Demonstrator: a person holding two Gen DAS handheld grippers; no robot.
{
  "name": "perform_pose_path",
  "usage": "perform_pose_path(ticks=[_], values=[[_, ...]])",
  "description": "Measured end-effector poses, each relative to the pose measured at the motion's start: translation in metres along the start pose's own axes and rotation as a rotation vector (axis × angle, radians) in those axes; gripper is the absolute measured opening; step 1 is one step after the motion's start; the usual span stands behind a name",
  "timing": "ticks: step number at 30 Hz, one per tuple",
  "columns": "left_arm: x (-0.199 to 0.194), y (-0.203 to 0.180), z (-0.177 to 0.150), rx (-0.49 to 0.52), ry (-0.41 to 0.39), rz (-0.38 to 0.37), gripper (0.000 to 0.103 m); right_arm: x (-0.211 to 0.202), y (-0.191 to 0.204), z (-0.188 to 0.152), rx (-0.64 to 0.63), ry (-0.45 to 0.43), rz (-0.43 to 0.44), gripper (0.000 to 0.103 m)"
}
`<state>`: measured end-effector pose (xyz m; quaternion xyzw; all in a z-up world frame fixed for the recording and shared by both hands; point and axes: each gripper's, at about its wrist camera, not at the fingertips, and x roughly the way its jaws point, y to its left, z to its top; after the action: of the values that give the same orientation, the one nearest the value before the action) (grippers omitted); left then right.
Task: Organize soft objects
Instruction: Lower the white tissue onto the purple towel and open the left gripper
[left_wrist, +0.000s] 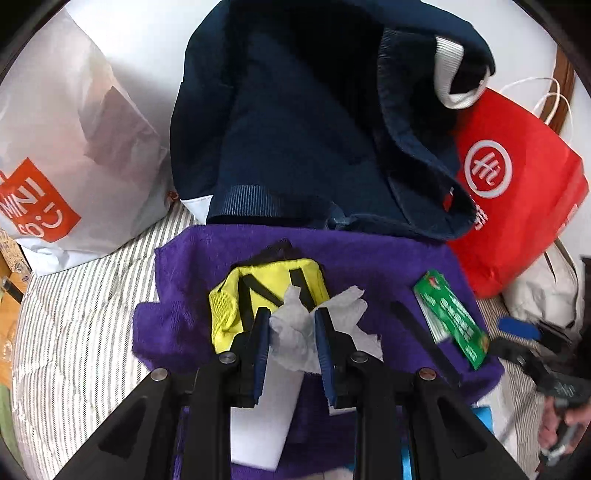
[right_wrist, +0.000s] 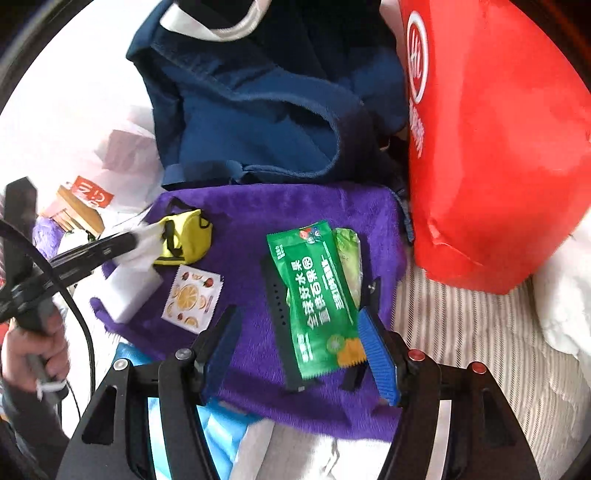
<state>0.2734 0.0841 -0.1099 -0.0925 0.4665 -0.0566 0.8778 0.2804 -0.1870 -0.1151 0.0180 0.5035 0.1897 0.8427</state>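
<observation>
Left gripper (left_wrist: 291, 321) angled steeply down, jaws pinching crumpled white tissue (left_wrist: 295, 328) above white rectangular tissue box (left_wrist: 264, 413), beside small yellow fabric pouch (left_wrist: 266, 295) on fuzzy purple towel (left_wrist: 369, 266). Right gripper (right_wrist: 295, 332) likewise tilted downward, jaws spread, hovering over green plastic snack packet (right_wrist: 314, 291) lying on same towel, striped bed (right_wrist: 461, 332) beneath.

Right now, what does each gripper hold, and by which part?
Left gripper pinches a white tissue by its crumpled middle. Right gripper is open, holding nothing.

black gripper frames, blue ribbed fingers (right_wrist: 376, 354), silver and red screws.
</observation>
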Motion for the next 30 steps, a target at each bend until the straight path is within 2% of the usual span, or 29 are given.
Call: perform_pose_path(ticks=[8,14,15,17,19,22,30], values=[[0.032,-0.006,0.006,0.007,0.048,0.016,0.025,-0.034,-0.012,-0.025,0.022,-0.036,0.003,0.065],[0.046,-0.006,0.006,-0.007,0.082,0.025,0.025,-0.044,-0.029,-0.044,0.075,-0.029,-0.007,0.065],[0.049,-0.007,0.007,-0.005,0.087,0.028,0.027,-0.045,-0.031,-0.046,0.081,-0.029,-0.007,0.065],[0.051,-0.008,0.007,-0.010,0.095,0.026,0.039,-0.050,-0.036,-0.052,0.103,-0.032,-0.010,0.065],[0.052,-0.010,0.008,-0.013,0.105,0.022,0.056,-0.053,-0.038,-0.057,0.114,-0.030,-0.006,0.065],[0.050,-0.019,0.011,0.003,0.091,0.034,0.061,-0.058,-0.038,-0.065,0.116,-0.026,-0.009,0.065],[0.015,-0.026,0.011,0.003,0.050,0.047,0.061,-0.075,-0.046,-0.093,0.135,-0.012,-0.028,0.065]])
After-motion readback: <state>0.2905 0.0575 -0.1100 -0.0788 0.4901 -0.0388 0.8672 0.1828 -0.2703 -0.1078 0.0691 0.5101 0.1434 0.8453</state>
